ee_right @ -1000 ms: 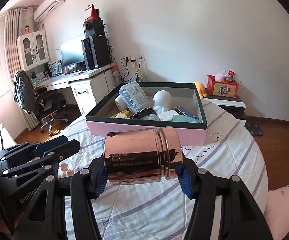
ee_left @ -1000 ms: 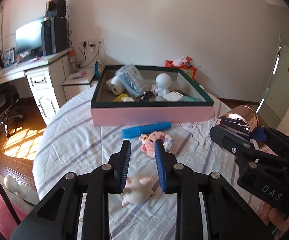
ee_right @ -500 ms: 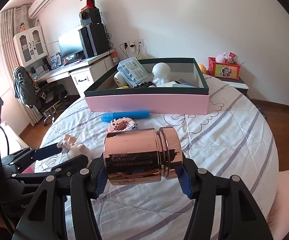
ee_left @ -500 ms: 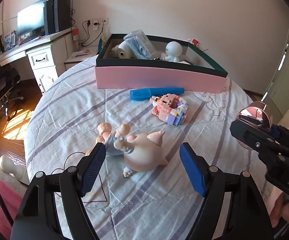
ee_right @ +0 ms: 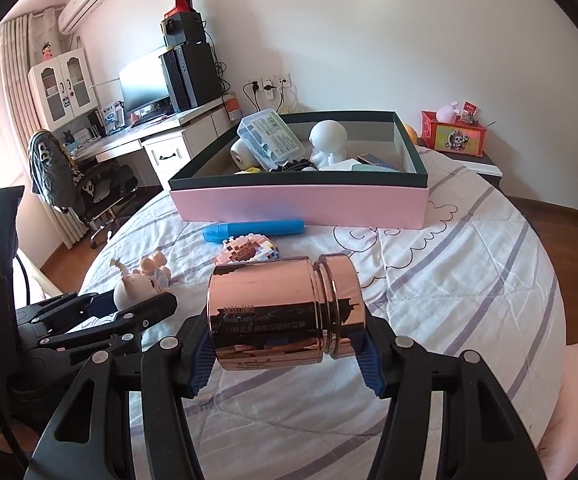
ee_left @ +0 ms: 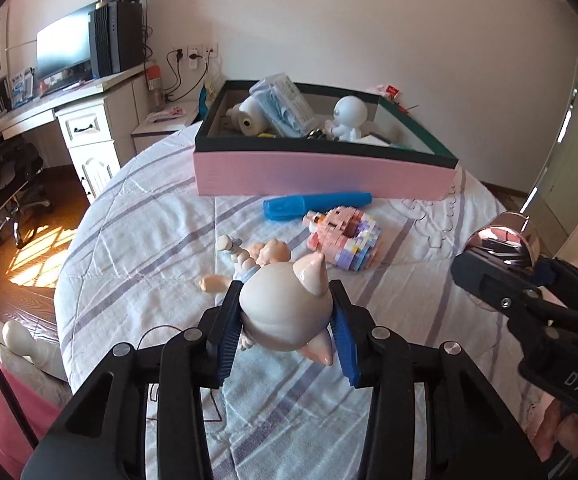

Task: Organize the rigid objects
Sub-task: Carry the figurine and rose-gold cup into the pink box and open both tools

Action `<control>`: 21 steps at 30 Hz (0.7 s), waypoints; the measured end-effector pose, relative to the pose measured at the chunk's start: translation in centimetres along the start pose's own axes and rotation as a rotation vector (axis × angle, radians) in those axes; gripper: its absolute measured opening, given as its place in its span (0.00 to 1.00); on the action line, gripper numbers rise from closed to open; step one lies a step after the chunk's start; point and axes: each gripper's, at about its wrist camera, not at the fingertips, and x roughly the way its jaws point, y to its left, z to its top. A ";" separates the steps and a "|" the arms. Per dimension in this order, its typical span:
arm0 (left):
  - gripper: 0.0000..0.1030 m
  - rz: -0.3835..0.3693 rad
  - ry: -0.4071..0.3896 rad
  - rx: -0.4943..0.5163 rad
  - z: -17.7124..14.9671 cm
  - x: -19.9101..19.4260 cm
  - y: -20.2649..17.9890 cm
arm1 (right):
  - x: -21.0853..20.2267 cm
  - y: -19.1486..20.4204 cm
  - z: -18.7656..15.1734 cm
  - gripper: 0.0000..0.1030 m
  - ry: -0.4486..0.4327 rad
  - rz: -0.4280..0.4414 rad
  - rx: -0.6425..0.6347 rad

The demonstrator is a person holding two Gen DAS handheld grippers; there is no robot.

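My left gripper (ee_left: pixel 285 320) is shut on a cream pig figurine (ee_left: pixel 285 312) low over the striped bedspread; it also shows in the right wrist view (ee_right: pixel 137 288). My right gripper (ee_right: pixel 285 344) is shut on a shiny rose-gold jar (ee_right: pixel 281 312) held on its side above the bed; the jar shows at the right of the left wrist view (ee_left: pixel 501 240). A pink box with a dark rim (ee_left: pixel 321 172) stands at the far side, holding a white figure (ee_left: pixel 349 118), a clear plastic case (ee_left: pixel 281 104) and other items.
A blue marker (ee_left: pixel 313 204) and a pink block toy (ee_left: pixel 345 236) lie on the bedspread in front of the box. A desk with a monitor (ee_left: pixel 65 48) and an office chair (ee_right: pixel 81 184) stand to the left. A red box (ee_right: pixel 453 132) sits on a nightstand.
My left gripper opened wide, dropped around the pig figurine and closed on it. My right gripper kept hold of the jar and drew back from the box.
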 end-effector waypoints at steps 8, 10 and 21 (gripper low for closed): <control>0.41 0.034 -0.185 0.055 2.1 -5.5 -2.0 | -2.3 0.6 1.5 0.58 -0.078 -0.010 -0.018; 0.41 0.037 -0.226 0.071 2.7 -6.7 -2.6 | -3.3 0.7 2.0 0.58 -0.108 -0.011 -0.022; 0.41 0.062 -0.332 0.108 5.2 -8.7 -3.8 | -6.9 1.5 4.7 0.58 -0.232 -0.036 -0.063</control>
